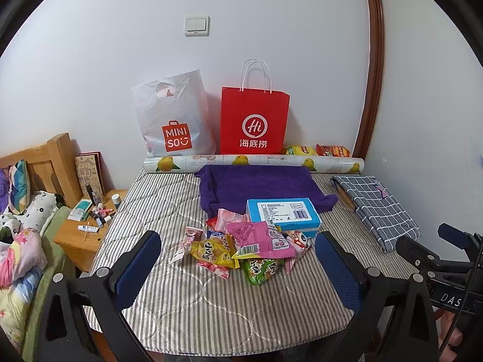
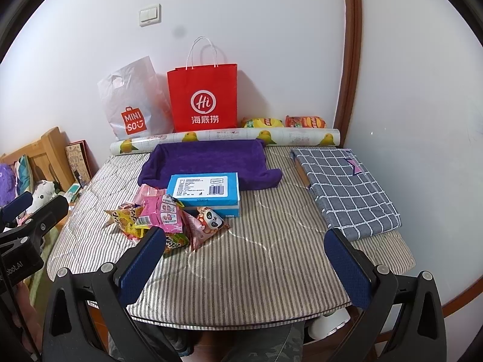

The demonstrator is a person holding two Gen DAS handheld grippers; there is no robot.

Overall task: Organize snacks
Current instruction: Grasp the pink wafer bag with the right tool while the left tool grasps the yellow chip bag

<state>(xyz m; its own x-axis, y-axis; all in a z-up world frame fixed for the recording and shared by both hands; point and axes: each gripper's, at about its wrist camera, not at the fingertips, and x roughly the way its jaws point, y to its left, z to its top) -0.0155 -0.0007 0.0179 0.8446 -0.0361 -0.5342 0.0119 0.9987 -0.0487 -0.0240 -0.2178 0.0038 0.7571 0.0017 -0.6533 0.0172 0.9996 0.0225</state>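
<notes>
A pile of snack packets (image 1: 244, 249) lies mid-table on the striped cover; it also shows in the right wrist view (image 2: 164, 218). It holds a yellow packet (image 1: 212, 252), a pink packet (image 1: 259, 238), a green packet (image 1: 261, 268) and a panda packet (image 2: 211, 221). A blue box (image 1: 283, 212) sits just behind the pile, on the edge of a purple cloth (image 1: 256, 185). My left gripper (image 1: 238, 267) is open and empty, just in front of the pile. My right gripper (image 2: 246, 261) is open and empty, to the right of the pile.
A red paper bag (image 1: 253, 120) and a white MINISO bag (image 1: 173, 114) stand against the wall. A lemon-print roll (image 1: 253, 163) lies behind the cloth, with two chip bags (image 1: 317, 150) behind it. A folded checked cloth (image 1: 377, 208) lies right. A cluttered nightstand (image 1: 84, 229) stands left.
</notes>
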